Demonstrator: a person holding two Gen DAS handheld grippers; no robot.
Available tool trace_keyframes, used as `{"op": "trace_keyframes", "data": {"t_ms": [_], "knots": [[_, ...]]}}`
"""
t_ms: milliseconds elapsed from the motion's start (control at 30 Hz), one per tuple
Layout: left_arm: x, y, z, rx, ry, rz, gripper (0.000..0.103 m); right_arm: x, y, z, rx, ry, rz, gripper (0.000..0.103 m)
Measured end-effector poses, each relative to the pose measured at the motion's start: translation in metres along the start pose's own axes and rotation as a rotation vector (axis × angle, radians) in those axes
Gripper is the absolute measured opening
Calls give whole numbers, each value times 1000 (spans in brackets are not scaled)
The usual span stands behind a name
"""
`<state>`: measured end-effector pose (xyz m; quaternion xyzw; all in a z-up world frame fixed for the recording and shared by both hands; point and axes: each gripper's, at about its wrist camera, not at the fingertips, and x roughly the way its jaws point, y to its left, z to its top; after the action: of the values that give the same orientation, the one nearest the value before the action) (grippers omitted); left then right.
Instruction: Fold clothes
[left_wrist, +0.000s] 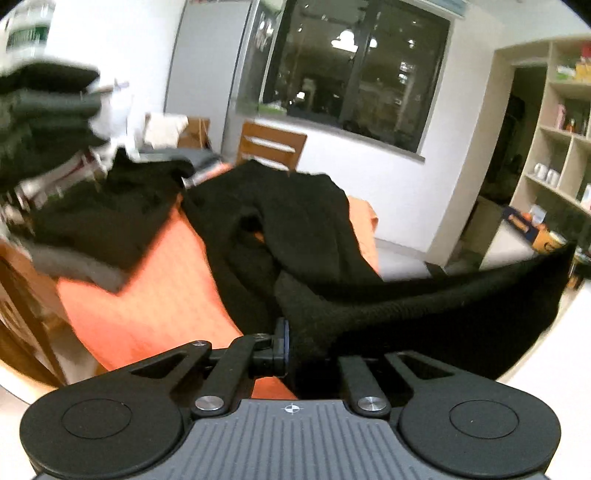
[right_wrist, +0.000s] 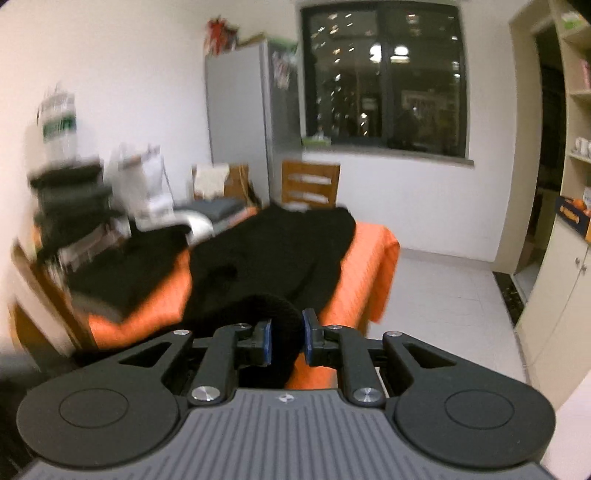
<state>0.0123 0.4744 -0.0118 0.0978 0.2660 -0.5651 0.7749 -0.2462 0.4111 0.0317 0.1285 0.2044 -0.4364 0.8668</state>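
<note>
Left wrist view: the left gripper (left_wrist: 295, 345) is clamped tight on a bunched fold of the black knit garment (left_wrist: 295, 229), only one blue-edged pad visible beside the cloth; from the grip the fabric runs taut toward the right edge of the frame and slack up the table. The garment lies crumpled along the middle of the orange tablecloth (left_wrist: 155, 295), its far end reaching the far edge of the table before a wooden chair (left_wrist: 273, 146); a second dark garment (left_wrist: 110, 218) lies toward the left edge against a blurred stack of clutter. Right wrist view: the right gripper (right_wrist: 286, 341) stands narrow, its blue pads pressing a rolled hem of the same black garment (right_wrist: 273, 251) at the near edge of the orange tablecloth (right_wrist: 369, 266). Risk: the thick roll may slip from the right pads if the two grippers pull apart, since only a rounded edge is caught; uneven tension could also drag the garment off the right edge, or sweep it into the neighbouring dark garment (right_wrist: 122, 266), spoiling the fold.
</note>
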Motion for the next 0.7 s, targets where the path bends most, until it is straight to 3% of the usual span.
{"op": "trace_keyframes", "data": {"t_ms": [333,400,600,700], "knots": [[-30,-38,29,204,-24,40,6,27,13,-68,-132,72,72,25],[-32,-41,31,236,-32,41,6,26,17,-75,-152,66,83,1],[-35,-35,44,267,-51,22,6,-14,10,-69,-92,-14,20,1],[-40,-28,51,268,-68,-7,6,-35,6,-69,-23,-8,2,1]]}}
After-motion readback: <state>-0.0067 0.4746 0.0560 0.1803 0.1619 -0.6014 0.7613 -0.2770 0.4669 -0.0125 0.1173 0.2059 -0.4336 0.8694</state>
